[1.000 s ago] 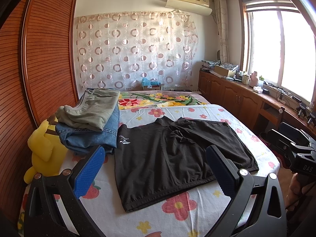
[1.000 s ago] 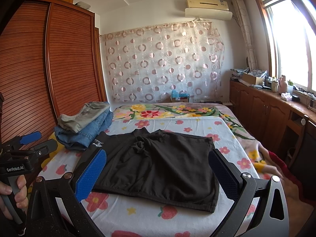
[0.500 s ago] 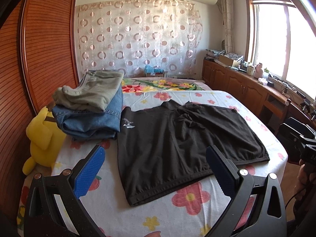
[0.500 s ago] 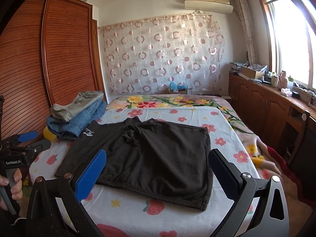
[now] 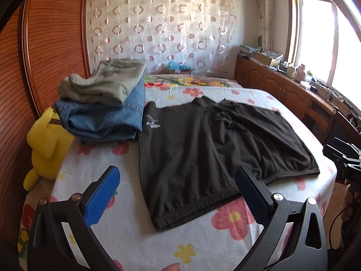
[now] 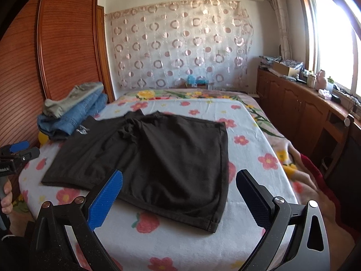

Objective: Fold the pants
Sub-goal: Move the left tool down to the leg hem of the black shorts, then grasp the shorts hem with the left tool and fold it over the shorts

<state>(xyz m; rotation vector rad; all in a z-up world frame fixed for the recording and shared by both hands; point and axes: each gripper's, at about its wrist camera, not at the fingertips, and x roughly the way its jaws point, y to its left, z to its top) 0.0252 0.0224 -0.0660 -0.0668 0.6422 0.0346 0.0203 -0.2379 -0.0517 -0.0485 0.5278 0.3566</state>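
A pair of black shorts-length pants (image 5: 209,149) lies spread flat on the flowered sheet of the bed (image 5: 203,248), both legs opened out, with some bunching at the crotch toward 12 o'clock.

In the left wrist view the left tongs (image 5: 178,194) hang wide open above the near edge of the bed, gripping nothing. The pants lie ahead of them from 11 to 2 o'clock; the near hem runs between the two fingers, and the dark right finger overlaps it in the picture, though contact cannot be told. The blue-padded left finger is over bare sheet, just beside the pants' left edge. The other tool shows at the 3 o'clock edge of this view, off the bed.

In the right wrist view the right tongs (image 6: 179,194) are likewise spread open and hold nothing. The pants (image 6: 158,158) fill the space from 10 to 1 o'clock; their near hem crosses between the fingers, and the near right corner sits just short of the dark finger.

A stack of folded jeans (image 5: 103,117) topped by a folded olive garment (image 5: 103,83) sits at 10 o'clock, touching the pants' far left corner. A yellow plush toy (image 5: 45,144) leans beside the stack against the wooden wardrobe (image 5: 49,45).
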